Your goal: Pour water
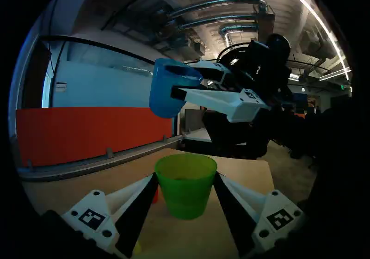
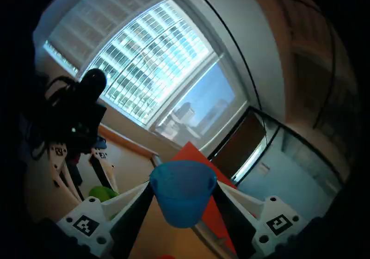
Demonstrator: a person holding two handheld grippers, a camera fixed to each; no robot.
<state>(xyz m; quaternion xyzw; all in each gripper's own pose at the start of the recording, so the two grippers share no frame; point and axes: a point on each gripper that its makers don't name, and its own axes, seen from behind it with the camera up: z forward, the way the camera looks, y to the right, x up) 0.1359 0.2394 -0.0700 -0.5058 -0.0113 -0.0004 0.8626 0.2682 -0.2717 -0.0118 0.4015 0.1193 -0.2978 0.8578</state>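
Left gripper (image 1: 186,178) was clamped on a green cup (image 1: 186,196), one finger pressed to each side just under the rim. The cup sat upright between the fingers, with the wooden table (image 1: 240,166) beneath it. Right gripper (image 2: 183,185) was likewise clenched on a blue cup (image 2: 182,203), fingers tight against both flanks. In the left gripper view the blue cup hung tilted, above and beyond the green cup, well apart from it. Farther off were an orange wall panel (image 1: 92,132) and, in the right gripper view, a bright window (image 2: 148,69)
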